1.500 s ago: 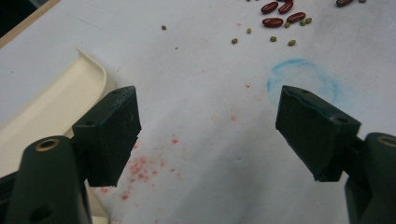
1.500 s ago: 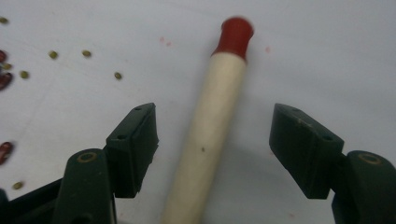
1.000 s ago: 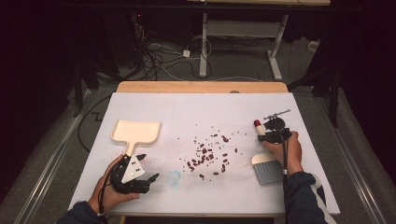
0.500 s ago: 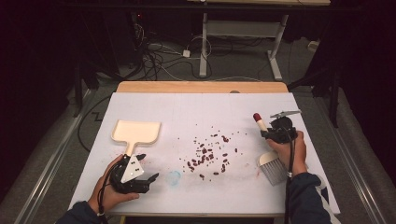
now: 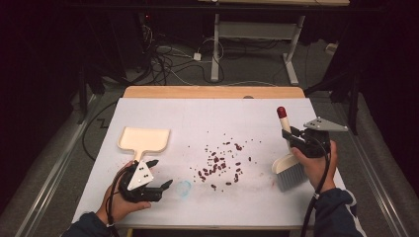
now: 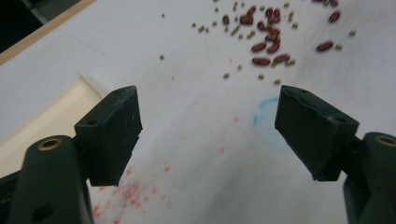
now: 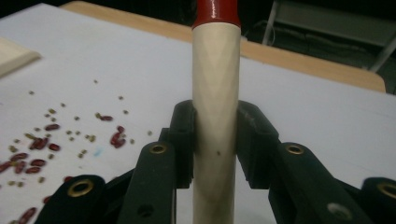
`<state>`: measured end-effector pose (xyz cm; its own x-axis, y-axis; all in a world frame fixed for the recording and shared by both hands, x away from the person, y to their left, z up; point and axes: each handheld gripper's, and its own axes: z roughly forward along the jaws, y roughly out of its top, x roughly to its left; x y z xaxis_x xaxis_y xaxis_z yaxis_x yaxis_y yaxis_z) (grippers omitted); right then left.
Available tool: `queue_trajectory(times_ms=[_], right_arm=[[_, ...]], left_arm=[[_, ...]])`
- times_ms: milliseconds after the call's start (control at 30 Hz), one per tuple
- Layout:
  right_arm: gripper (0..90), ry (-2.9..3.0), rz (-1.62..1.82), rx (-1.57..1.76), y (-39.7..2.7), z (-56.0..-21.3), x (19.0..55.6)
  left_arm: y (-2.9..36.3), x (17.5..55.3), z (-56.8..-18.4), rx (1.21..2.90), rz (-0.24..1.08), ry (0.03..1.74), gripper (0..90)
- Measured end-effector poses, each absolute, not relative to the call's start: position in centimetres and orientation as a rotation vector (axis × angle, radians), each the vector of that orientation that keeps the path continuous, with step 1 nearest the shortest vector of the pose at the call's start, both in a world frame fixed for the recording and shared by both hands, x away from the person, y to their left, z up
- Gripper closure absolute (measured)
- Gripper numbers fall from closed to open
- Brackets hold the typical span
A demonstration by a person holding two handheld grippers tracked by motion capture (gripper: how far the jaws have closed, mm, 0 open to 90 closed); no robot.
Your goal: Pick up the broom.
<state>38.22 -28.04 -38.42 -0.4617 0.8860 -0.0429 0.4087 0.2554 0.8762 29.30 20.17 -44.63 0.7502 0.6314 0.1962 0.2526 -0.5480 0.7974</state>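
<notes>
Beans point(image 5: 220, 162) scattered mid-frame on the table point(image 5: 207, 113), dustpan point(image 5: 144, 139) at left, your right claw point(image 5: 291, 139) clenched on the brush point(image 5: 288, 163) handle, brush tilted, your left claw point(image 5: 160, 174) released at lower left.

The right gripper point(image 7: 215, 144) has its 2 jaws clamped on the brush handle point(image 7: 215, 93); scattered beans point(image 7: 42, 149) lie left of them.
</notes>
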Motion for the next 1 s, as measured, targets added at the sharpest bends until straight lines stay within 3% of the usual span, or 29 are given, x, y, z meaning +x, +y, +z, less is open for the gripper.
queue_trajectory(times_ms=[267, 467, 667, 933, 1000], right_arm=[[70.5, 1.903, 1.257, 1.015, -25.6, -35.1, 34.8], [70.4, 1.880, 1.311, 0.928, -22.1, -34.2, 33.0], [70.3, 1.886, 1.369, 0.856, -19.0, -34.3, 31.3], [70.2, 1.899, 1.406, 0.780, -17.0, -34.3, 29.5], [70.2, 1.901, 1.408, 0.767, -16.7, -34.3, 29.3]], left_arm=[[15.0, 29.2, -41.9, 2.080, 0.485, 0.517, 23.5], [7.7, 29.4, -39.7, 2.001, 0.350, 0.368, 23.6], [2.9, 30.0, -39.9, 1.978, 0.338, 0.377, 24.6], [2.2, 31.2, -41.3, 1.974, 0.286, 0.439, 41.7], [2.5, 31.4, -41.3, 1.975, 0.278, 0.433, 50.4]])
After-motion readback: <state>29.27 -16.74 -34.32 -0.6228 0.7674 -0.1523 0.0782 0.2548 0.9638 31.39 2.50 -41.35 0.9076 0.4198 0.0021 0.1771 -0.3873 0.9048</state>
